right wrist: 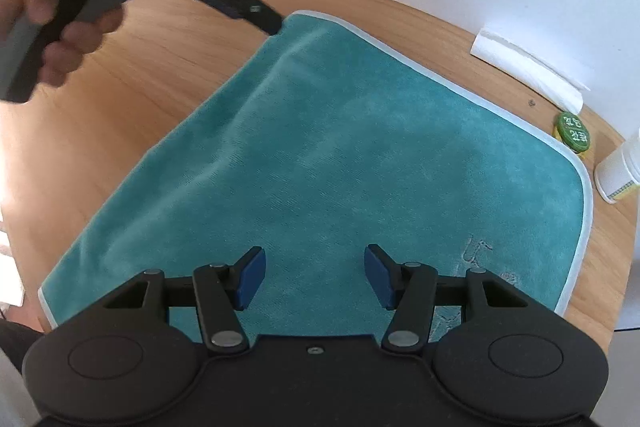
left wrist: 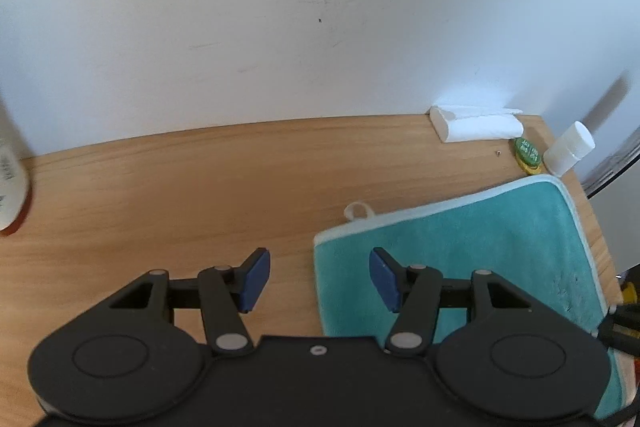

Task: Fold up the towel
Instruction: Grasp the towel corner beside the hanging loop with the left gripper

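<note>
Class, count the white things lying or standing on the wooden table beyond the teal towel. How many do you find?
2. A folded white paper towel lies by the wall; a white plastic bottle stands near the table's right edge, beyond the green lid. Others may be out of view.

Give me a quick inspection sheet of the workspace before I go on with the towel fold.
Surface: wooden table, bare wood left of the towel.
Job's things: teal towel lying flat, white-edged, hanging loop at its far left corner.
Clutter: folded white paper by the wall; green-lidded tin; white container at the table's right end; white bottle at far left, blurred.
Grippers: left gripper open, straddling the towel's left edge, nothing pinched; right gripper open above the towel's near part.
Cables: nothing seen.
Surroundings: white wall behind the table; the person's hand on the left gripper's handle.
</note>
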Demonstrator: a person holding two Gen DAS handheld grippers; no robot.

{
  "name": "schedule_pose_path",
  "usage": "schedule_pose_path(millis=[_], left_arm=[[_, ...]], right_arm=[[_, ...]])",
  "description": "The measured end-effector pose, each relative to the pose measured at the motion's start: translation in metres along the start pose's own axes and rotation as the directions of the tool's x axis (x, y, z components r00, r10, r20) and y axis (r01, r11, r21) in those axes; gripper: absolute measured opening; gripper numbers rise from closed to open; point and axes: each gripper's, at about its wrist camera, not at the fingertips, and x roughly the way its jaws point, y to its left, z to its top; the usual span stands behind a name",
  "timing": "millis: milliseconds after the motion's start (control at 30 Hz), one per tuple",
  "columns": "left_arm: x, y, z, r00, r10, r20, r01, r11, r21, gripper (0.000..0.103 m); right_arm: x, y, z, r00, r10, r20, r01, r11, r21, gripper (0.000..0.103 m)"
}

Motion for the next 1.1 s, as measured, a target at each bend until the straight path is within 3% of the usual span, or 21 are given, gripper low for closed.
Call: schedule_pose_path(millis=[33,67,500,533,567,667,933,1100], left_arm=[[0.007,0.001,0.003,0.999,-0.009,-0.033,0.009,1.000,0.003,0.026],[0.010,0.001,0.004,0.998,-0.010,-0.054,0.011,1.000,0.005,0.024],[0.024,0.010,0.002,0.991,-0.100,-0.088,0.098,0.995,-0.036,0.024],[0.024,0.009,0.001,0.992,-0.096,-0.087,0.093,0.995,-0.033,0.020],[0.023,0.008,0.001,0.992,-0.090,-0.086,0.088,0.996,-0.028,0.011],[0.023,0.001,-0.002,0.995,-0.061,-0.075,0.061,0.998,-0.010,0.005],[0.013,-0.003,-0.005,0.996,0.076,-0.050,-0.072,0.995,0.075,0.004],[0.015,-0.015,-0.005,0.987,0.158,-0.043,-0.148,0.972,0.183,0.004]], right_arm=[[0.000,0.001,0.000,1.000,0.005,-0.003,-0.005,1.000,0.008,0.060],[0.001,0.005,-0.001,1.000,-0.003,-0.007,0.003,1.000,0.011,0.060],[0.007,0.024,-0.003,0.999,-0.038,-0.038,0.039,0.999,0.007,0.060],[0.008,0.024,-0.002,0.998,-0.039,-0.040,0.039,0.999,0.006,0.060],[0.008,0.024,-0.002,0.998,-0.040,-0.041,0.041,0.999,0.005,0.060],[0.008,0.027,-0.003,0.998,-0.052,-0.043,0.052,0.999,-0.002,0.060],[0.009,0.036,-0.007,0.996,-0.080,-0.047,0.078,0.996,-0.042,0.063],[0.008,0.036,-0.007,0.996,-0.071,-0.059,0.068,0.996,-0.059,0.063]])
